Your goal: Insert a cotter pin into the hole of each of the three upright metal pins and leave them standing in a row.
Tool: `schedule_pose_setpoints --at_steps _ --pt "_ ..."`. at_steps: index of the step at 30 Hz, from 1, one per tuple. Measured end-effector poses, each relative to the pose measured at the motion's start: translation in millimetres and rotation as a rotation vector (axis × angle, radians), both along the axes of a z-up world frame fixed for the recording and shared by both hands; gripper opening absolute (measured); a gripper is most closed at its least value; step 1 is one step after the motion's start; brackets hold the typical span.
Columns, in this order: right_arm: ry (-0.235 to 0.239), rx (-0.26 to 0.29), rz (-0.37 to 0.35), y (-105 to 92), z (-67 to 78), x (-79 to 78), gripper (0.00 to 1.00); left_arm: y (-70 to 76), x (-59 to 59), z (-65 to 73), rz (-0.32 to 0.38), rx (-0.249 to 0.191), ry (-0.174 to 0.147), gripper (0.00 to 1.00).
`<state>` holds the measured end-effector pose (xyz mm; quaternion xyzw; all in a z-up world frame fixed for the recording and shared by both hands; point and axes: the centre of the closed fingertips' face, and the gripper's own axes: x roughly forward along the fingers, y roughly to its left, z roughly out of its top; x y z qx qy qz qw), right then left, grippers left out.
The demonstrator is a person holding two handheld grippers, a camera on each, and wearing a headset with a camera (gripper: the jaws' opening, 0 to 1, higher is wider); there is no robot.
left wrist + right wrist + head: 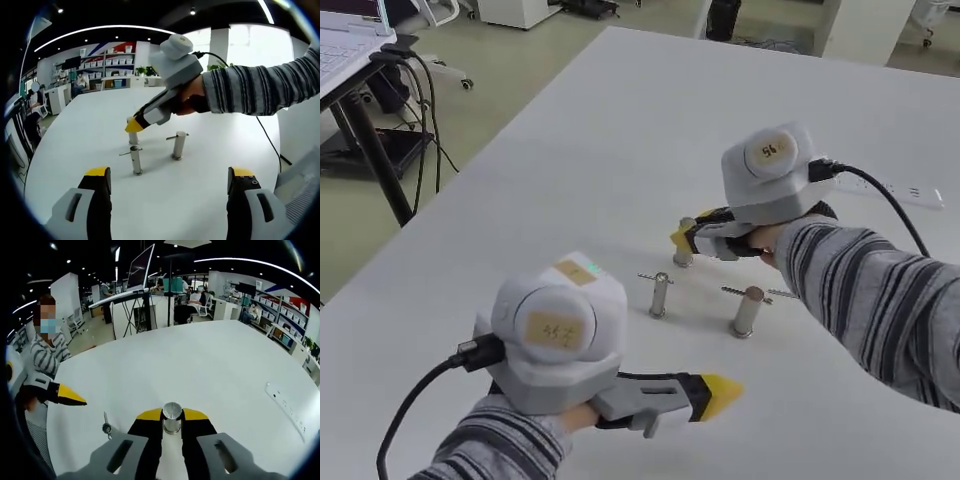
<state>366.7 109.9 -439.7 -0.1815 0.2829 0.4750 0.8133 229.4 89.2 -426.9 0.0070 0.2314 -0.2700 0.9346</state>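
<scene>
The right gripper is clamped on the far metal pin, mid-desk beyond two pins already carrying cotter pins. The left gripper hangs open nearer the desk's front edge. The person should probably keep that pin plumb and set it in line with its neighbours.

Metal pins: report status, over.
Right gripper shut on far pin. Left gripper open, clear. Two near pins hold cotter pins. Nothing in the way.
</scene>
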Motion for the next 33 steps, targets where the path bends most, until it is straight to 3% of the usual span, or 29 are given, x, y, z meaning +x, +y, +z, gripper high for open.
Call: schedule_pose_setpoints --at_steps 17,33 --pt "0.03 -0.003 -0.112 -72.0 6.8 0.5 0.08 0.8 0.8 3.2 0.001 0.005 -0.016 0.97" --pt "0.032 -0.027 -0.221 -138.9 7.4 -26.6 0.08 -4.6 -1.4 2.6 -0.02 0.023 -0.023 0.98"
